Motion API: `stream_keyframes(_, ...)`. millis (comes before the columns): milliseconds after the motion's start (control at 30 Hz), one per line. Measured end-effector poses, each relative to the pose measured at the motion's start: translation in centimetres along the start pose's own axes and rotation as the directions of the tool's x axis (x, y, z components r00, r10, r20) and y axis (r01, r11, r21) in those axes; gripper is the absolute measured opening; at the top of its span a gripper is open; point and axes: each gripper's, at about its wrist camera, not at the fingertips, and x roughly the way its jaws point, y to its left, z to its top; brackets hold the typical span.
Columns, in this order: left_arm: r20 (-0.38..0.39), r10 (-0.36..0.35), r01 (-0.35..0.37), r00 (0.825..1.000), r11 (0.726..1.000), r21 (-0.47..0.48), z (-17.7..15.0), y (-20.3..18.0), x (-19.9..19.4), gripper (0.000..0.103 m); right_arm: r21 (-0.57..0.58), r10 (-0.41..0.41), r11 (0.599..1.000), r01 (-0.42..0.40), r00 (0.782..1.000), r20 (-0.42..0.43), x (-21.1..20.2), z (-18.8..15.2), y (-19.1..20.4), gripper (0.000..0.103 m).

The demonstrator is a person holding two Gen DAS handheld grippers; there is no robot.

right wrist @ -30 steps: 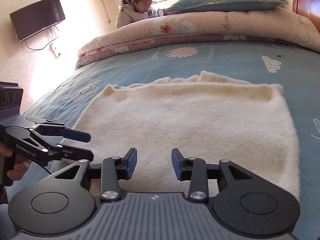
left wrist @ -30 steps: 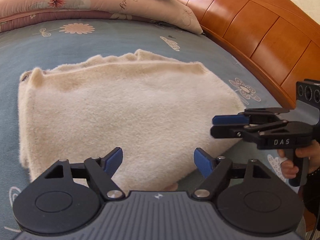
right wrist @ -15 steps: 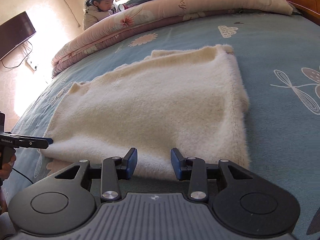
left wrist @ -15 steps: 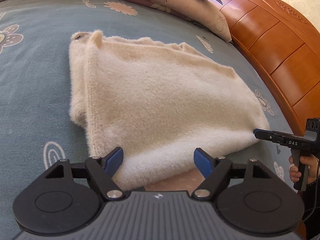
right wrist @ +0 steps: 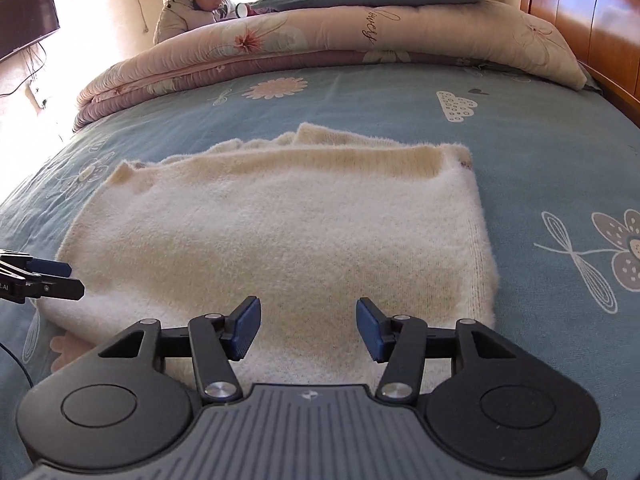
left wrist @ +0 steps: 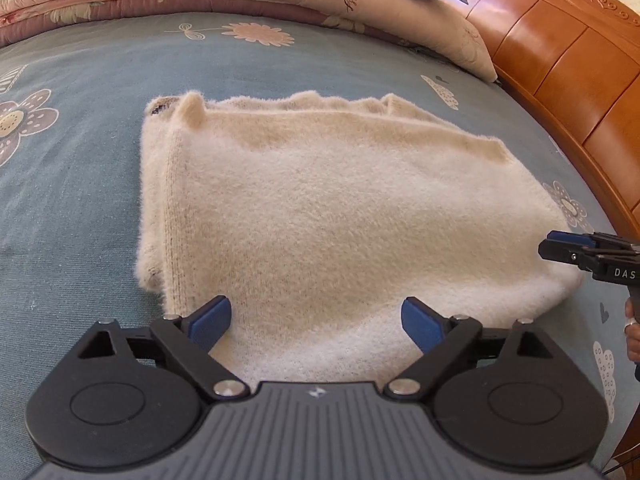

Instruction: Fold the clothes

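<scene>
- The sweater (left wrist: pixel 320 216), cream and fuzzy, is shown lying flat on the bed (left wrist: pixel 80 200) as a layered rectangle, well short of the quilt (right wrist: pixel 320 44) at the bed's far side.
- Stacked edges are seen at the sweater's far side and along its ribbed side, so it already lies folded at least once (whether a further fold is wanted cannot be settled from this).
- The left gripper (left wrist: pixel 316 320) is held low over the sweater's near edge, jaws wide apart, with nothing between them.
- The right gripper (right wrist: pixel 308 326) is held likewise over the near edge, jaws apart and empty; in the left view its tip is seen at the sweater's near corner towards the headboard (left wrist: pixel 560 60).
- Handling is judged as follows: the knit is soft, limp and light, with a plush nap that should give the pads good friction (no slipperiness is expected).
- Sagging and layer slippage are to be expected if only the top ply is pinched.
- Hold is best taken at the near corners, all layers being pinched together at the firmer ribbed edge.
</scene>
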Motion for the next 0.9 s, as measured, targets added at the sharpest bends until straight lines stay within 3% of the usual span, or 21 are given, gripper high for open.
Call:
stream_keyframes(233, 0.046, 0.020, -0.020, 0.999, 1.000, 0.004, 0.5, 1.0, -1.6, 0.092, -0.112, -0.020, 0.993, 0.022, 1.000, 0.022, 4.0, 6.7, 4.8, 0.058)
stream_keyframes(300, 0.056, 0.080, -0.082, 0.995, 0.996, 0.037, 0.6, 1.2, -2.0, 0.092, -0.131, -0.039, 0.991, 0.040, 0.999, 0.011, 7.2, 8.6, 6.6, 0.058)
stream_keyframes(400, 0.073, 0.156, -0.160, 0.985, 0.986, 0.047, 0.6, 1.9, -2.3, 0.092, -0.149, -0.089, 0.985, 0.082, 0.995, -0.037, 12.6, 9.9, 8.6, 0.058)
stream_keyframes(533, 0.065, 0.142, -0.143, 0.988, 0.990, 0.011, 0.9, 3.5, -2.7, 0.092, -0.146, -0.143, 0.980, 0.134, 0.988, -0.058, 17.5, 9.5, 9.5, 0.064)
stream_keyframes(767, 0.052, 0.079, -0.080, 0.996, 0.997, 0.017, 1.2, 4.0, -3.4, 0.092, -0.042, -0.098, 0.995, 0.094, 0.988, -0.121, 17.8, 11.3, 8.3, 0.068)
stream_keyframes(833, 0.054, 0.059, -0.061, 0.997, 0.998, 0.026, 1.3, 4.2, -3.8, 0.092, -0.029, -0.091, 0.996, 0.088, 0.987, -0.130, 16.8, 11.9, 9.0, 0.068)
stream_keyframes(900, 0.057, 0.067, -0.068, 0.996, 0.998, 0.012, 1.4, 4.9, -4.2, 0.092, -0.065, -0.038, 0.997, 0.030, 0.991, -0.126, 16.1, 12.4, 11.1, 0.068)
